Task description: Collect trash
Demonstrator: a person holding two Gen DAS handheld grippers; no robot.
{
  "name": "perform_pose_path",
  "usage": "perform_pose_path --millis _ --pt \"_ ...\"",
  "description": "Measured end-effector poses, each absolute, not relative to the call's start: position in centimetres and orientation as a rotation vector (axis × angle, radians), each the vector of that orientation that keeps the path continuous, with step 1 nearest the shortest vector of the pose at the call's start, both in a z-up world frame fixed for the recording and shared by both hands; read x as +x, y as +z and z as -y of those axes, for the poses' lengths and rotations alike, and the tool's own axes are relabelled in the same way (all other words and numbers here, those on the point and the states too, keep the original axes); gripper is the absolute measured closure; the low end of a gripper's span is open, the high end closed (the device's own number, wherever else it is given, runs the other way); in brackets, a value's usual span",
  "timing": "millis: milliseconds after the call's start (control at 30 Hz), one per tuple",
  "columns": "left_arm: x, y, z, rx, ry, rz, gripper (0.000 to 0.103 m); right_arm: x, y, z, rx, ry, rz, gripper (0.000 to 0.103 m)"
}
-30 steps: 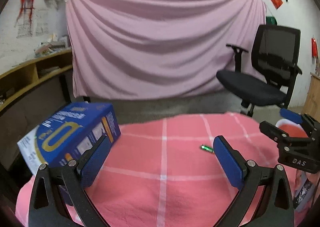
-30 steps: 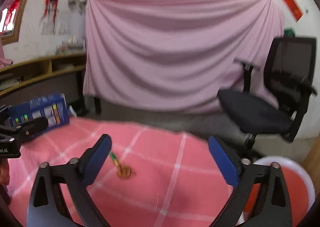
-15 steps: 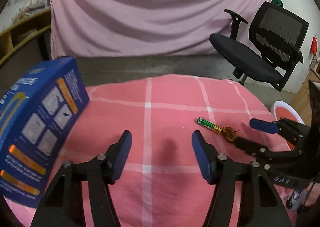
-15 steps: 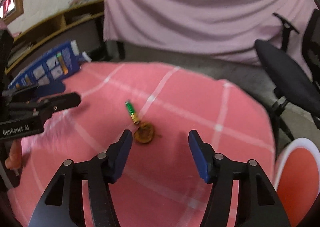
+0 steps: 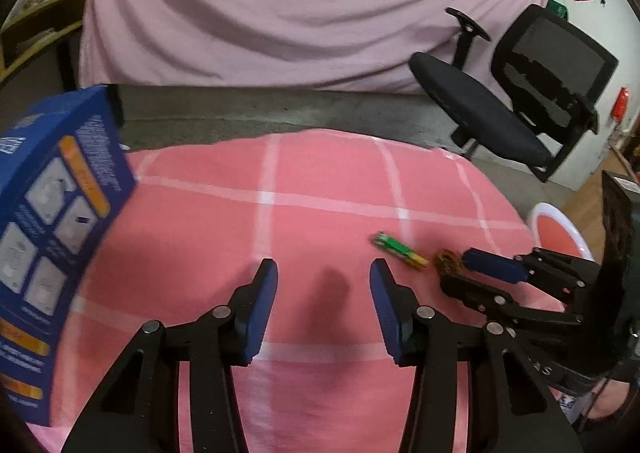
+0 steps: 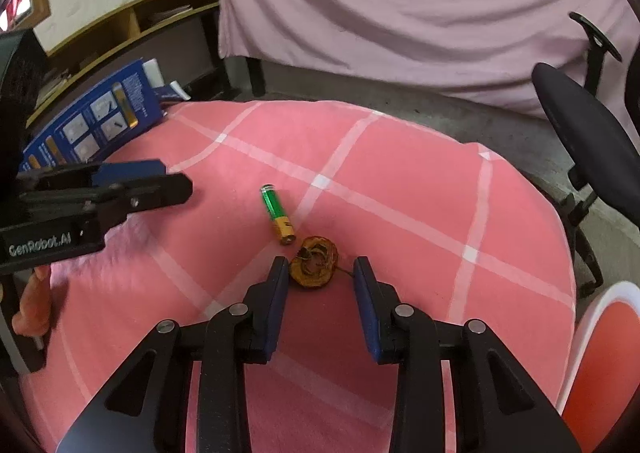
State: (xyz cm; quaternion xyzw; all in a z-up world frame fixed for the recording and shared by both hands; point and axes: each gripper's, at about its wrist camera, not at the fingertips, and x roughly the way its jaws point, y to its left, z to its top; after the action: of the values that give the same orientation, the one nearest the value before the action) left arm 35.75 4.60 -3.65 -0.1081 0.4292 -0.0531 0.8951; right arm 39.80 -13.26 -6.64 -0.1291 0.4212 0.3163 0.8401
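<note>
Jaws closing, coil [image 6: 314,267] betw. tips

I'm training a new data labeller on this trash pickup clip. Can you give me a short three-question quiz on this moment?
1. True or false: the battery touches the blue box.
2. Which hand-held gripper straddles the dried brown peel? A. left B. right
3. Fill in: the tablecloth is pink with ___ lines.

Key: 1. false; they lie well apart. 2. B; its jaws are closing, pads not yet on the peel. 3. white.
</note>
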Motion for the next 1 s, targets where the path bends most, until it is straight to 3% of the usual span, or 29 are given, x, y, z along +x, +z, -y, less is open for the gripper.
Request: perform_pose_path --millis 367,400,467,600,667,1000 --pt "39.5 -3.9 -1.2 -0.298 -0.131 -0.993 0.061 40.3 -5.1 17.7 -0.179 0.545 -0.824 0.072" --pt "39.9 -3.9 -1.0 -0.298 -0.111 -1.007 0.063 40.3 -5.0 17.9 -0.174 0.540 -0.816 0.072" --pt "40.4 -4.0 -0.6 -0.285 -0.079 -1.024 0.076 40.2 -4.8 18.3 -0.162 0.535 -0.804 0.072" --pt "41.0 -4.1 0.3 -0.262 -0.055 -1.043 0.085 40.1 -4.7 18.8 -0.144 0.528 -0.793 0.072" --pt "41.0 -4.2 0.8 -0.259 -0.061 -1.050 0.095 39.9 -4.5 19.1 -0.133 0.528 -0.785 0.072" --pt "39.2 -4.5 2.9 -0.195 -0.075 -0.988 0.097 38.8 -3.6 21.0 -0.080 0.522 -0.727 0.073"
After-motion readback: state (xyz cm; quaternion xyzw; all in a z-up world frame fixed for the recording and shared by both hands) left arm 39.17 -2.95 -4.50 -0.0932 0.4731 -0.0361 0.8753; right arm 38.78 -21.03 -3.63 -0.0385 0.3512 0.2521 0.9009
